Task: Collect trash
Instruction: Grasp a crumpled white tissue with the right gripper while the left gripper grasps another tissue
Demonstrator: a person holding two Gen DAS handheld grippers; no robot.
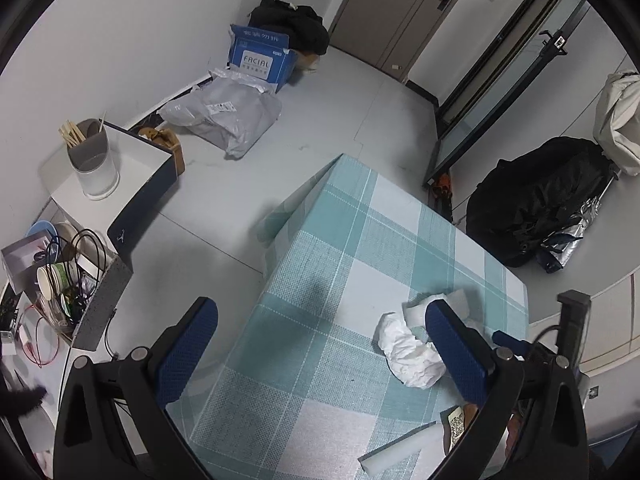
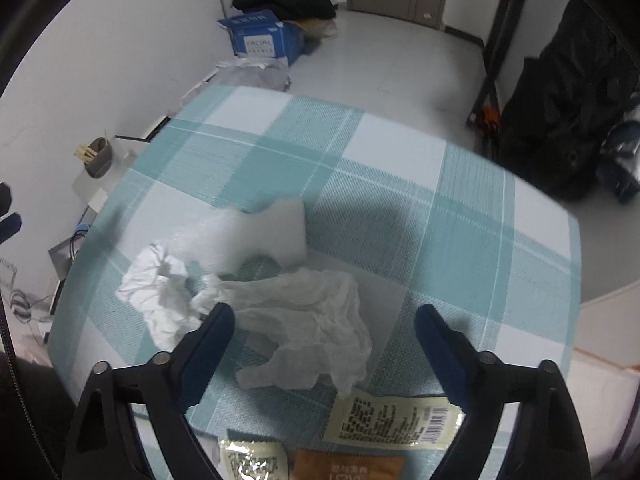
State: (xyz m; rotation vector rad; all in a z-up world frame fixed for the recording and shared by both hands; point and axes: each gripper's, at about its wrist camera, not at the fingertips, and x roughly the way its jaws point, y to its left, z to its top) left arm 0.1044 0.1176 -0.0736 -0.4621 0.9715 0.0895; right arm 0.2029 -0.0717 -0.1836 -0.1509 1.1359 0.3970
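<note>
A table under a teal plaid cloth (image 2: 400, 208) carries the trash. A crumpled white tissue (image 2: 160, 296) (image 1: 408, 352) lies beside a white foam piece (image 2: 272, 232) (image 1: 456, 300). My right gripper (image 2: 326, 312) is open just above a thin crumpled translucent sheet (image 2: 312, 320), one finger on each side and no pad touching it. Printed snack wrappers (image 2: 392, 420) lie near the front edge, along with an orange one (image 2: 348, 464). My left gripper (image 1: 320, 306) hangs open and empty over the table's left part, and its right finger (image 1: 456, 352) hides part of the tissue.
On the floor stand a blue FACIAL carton (image 1: 260, 60), a grey plastic mail bag (image 1: 224, 116) and a dark clothes pile (image 1: 292, 24). At left are a white box with a chopstick cup (image 1: 94, 156) and a bin of cups and cables (image 1: 64, 280). A black backpack (image 1: 540, 196) stands at right.
</note>
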